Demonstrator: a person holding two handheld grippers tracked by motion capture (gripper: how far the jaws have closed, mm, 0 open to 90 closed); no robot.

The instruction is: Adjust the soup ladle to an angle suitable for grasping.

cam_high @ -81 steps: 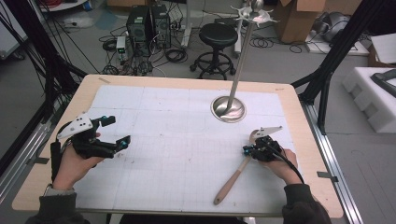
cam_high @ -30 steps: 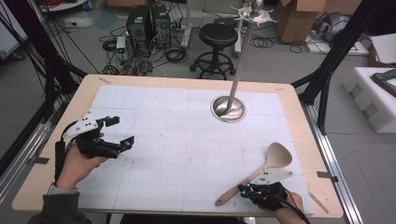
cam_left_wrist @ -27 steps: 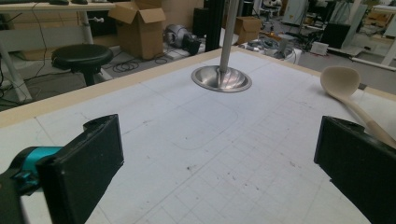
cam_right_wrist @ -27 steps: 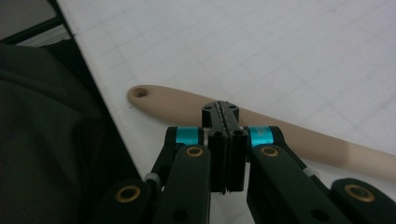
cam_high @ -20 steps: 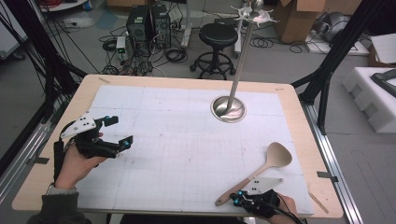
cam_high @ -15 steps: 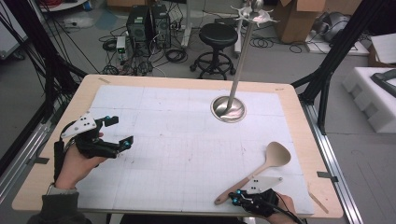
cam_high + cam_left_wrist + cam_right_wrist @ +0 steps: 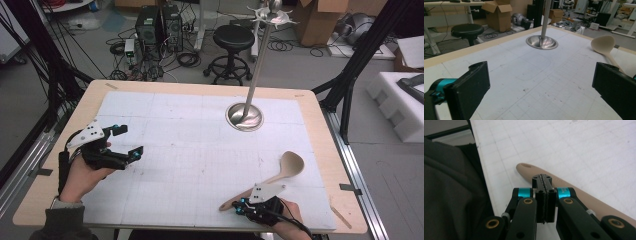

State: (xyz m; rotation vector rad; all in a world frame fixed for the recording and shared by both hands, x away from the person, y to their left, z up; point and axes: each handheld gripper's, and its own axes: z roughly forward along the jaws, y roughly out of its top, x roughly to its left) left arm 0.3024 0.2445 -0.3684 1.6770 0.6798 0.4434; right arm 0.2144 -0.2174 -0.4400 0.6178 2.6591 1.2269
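Jaws of the right gripper (image 7: 545, 195) are pressed together with nothing between them, poised over the handle end of the wooden spoon (image 7: 280, 175), which lies near the table's front right edge. Left gripper (image 7: 122, 142) jaws stand wide, empty. The spoon appears light, rigid and smooth; grip mid-handle. Compared with 2.7 s ago, the spoon lies farther right and the right gripper sits nearer the front edge.

Wooden spoon (image 7: 280, 172) was gripped by right tongs (image 7: 239, 206) mid-table; now lies flat on the table, released. Right tongs pulled back to the near edge, jaws closed, over the handle's end.
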